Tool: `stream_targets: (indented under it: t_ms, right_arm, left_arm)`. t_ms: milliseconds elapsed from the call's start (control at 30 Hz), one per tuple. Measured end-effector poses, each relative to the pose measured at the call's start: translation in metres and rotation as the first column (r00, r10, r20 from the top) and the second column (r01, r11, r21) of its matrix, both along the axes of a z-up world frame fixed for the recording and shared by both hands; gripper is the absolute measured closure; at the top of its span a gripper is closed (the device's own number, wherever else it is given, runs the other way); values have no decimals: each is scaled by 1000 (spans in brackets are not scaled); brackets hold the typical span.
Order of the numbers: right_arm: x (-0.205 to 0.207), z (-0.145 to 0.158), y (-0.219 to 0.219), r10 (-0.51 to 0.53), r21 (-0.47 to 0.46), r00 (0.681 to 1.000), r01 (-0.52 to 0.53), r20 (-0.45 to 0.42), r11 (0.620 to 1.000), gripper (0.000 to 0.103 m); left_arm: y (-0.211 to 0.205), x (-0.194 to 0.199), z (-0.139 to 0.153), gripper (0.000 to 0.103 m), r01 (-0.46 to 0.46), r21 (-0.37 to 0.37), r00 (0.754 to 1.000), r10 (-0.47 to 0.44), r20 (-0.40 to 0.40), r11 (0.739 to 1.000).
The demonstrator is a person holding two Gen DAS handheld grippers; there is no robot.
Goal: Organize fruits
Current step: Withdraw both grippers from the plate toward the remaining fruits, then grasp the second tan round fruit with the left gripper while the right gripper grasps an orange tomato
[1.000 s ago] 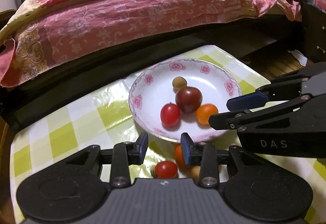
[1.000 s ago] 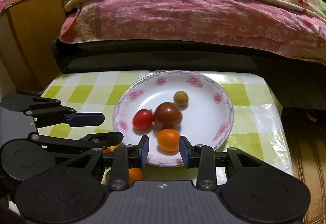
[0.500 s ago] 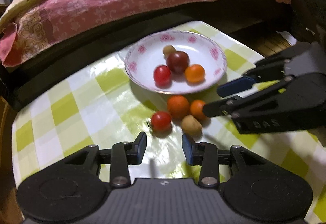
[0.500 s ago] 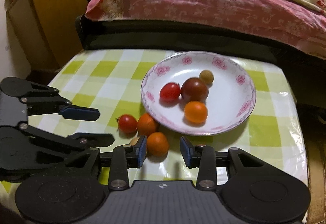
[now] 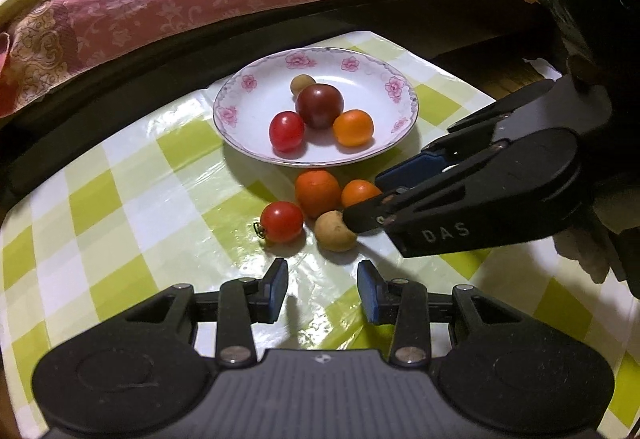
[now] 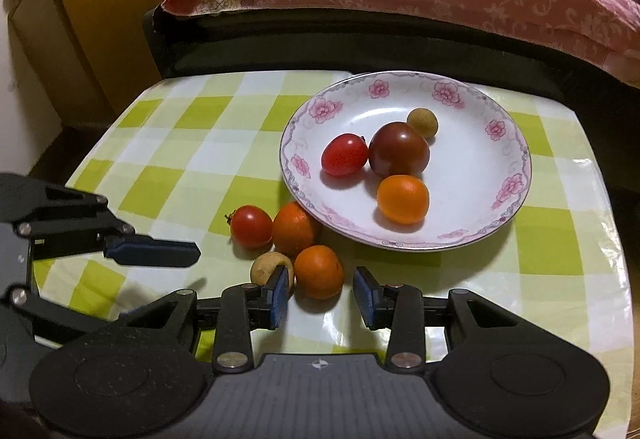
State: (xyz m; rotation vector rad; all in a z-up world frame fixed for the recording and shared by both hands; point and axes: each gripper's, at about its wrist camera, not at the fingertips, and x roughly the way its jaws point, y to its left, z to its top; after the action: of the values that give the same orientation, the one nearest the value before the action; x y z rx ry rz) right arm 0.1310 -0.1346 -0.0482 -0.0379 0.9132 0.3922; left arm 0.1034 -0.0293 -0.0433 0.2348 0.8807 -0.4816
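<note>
Four fruits lie beside the plate (image 6: 516, 175) on your desk (image 6: 168, 143).
Your left hand-held gripper (image 5: 322, 285) and right hand-held gripper (image 6: 321, 297) both stand spread, holding nothing, near an orange fruit (image 6: 319, 271).

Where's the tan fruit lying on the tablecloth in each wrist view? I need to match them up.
Left wrist: tan fruit at centre, just right of the red tomato, by the right claw's tip.
Right wrist: lower centre, behind the left finger.
Shared landmark: floral plate.
</note>
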Motion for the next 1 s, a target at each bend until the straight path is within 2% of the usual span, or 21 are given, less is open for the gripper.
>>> stream_targets:
  t_ms: [100,133,167,400,767,833,900,1000]
  right_arm:
    - [3,0,-1,-12,24,1000,12,-18,1000,72]
    - [4,0,-2,-12,35,1000,13,-29,999,78]
    - [4,0,-4,-12,43,999,14,-36,999,79]
    - [-4,4,-11,-15,46,998,17,-57,999,80]
    - [-13,4,-28,-34,-10,999,33,-38,999,80]
    - [-14,4,-27,-27,-23,999,26,-30,999,80]
    - [-16,3,-26,-19,-33,1000,18,-21,999,79]
    - [-16,0,-25,-16,-33,1000,16,-24,999,78]
  left_arm:
    - [-1,1,-1,57,6,-9,1000,-6,-1,1000]
    - [-1,1,-2,57,8,-9,1000,-8,-1,1000]
    - [-1,2,-3,57,10,-9,1000,-10,-1,1000]
    - [-3,8,-11,57,-4,-31,1000,3,-21,1000]
    - [-23,15,-22,57,-34,-22,998,35,54,999]
    - [-24,14,-22,59,-33,-20,997,34,64,999]
    - [-26,12,-22,66,-24,-12,997,25,75,1000]
    - [-29,9,-22,67,-26,6,995,25,95,1000]
